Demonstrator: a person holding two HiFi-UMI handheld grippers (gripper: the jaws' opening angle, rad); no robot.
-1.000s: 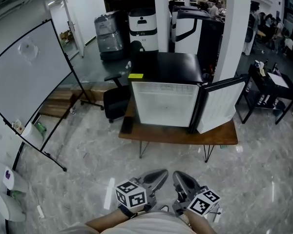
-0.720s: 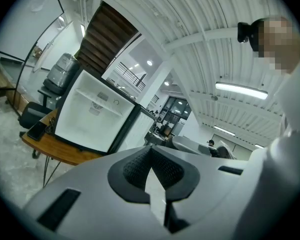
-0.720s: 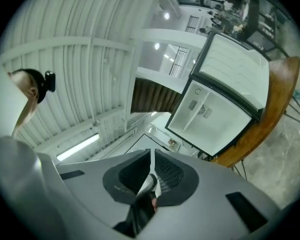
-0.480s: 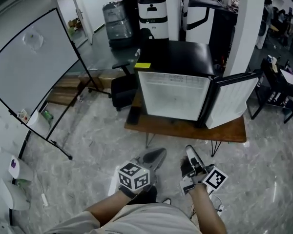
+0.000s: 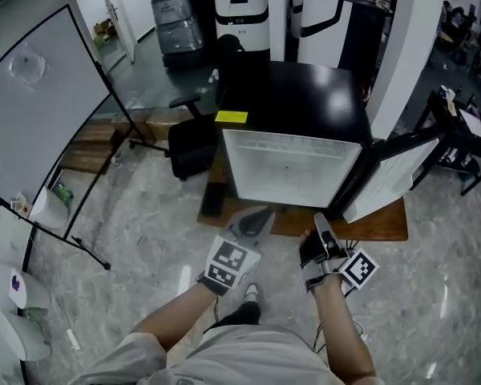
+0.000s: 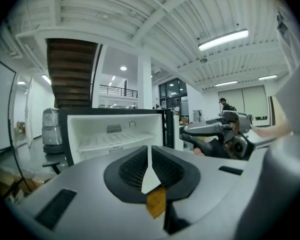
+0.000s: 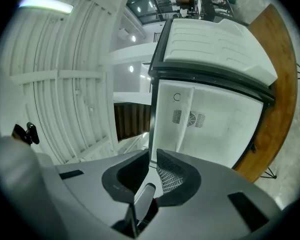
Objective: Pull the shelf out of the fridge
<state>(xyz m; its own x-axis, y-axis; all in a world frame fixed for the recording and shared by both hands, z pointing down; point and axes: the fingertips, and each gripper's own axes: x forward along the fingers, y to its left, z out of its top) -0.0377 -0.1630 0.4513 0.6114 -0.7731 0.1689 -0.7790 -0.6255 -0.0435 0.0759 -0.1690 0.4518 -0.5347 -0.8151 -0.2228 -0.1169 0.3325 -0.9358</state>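
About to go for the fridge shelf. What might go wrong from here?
Both the left gripper and right gripper are shut; reaching in like that would shove the shelf rather than grip it. The open door hangs beside the right gripper and may get knocked. A hard pull might drag the fridge along its table.

The fridge (image 5: 293, 107) I face is a small one with a glossy black top, and it fills the upper centre of my head view. It stands upright on a wooden table (image 5: 387, 224). A yellow label (image 5: 231, 117) sits at its front left top corner. Its door (image 5: 394, 176) is swung wide open to the right of the frame and shows a white inner lining. The compartment is white inside. In my left gripper view, left of centre, the shelf (image 6: 115, 141) is a pale ribbed panel. It lies level across the compartment about halfway up, fully inside.
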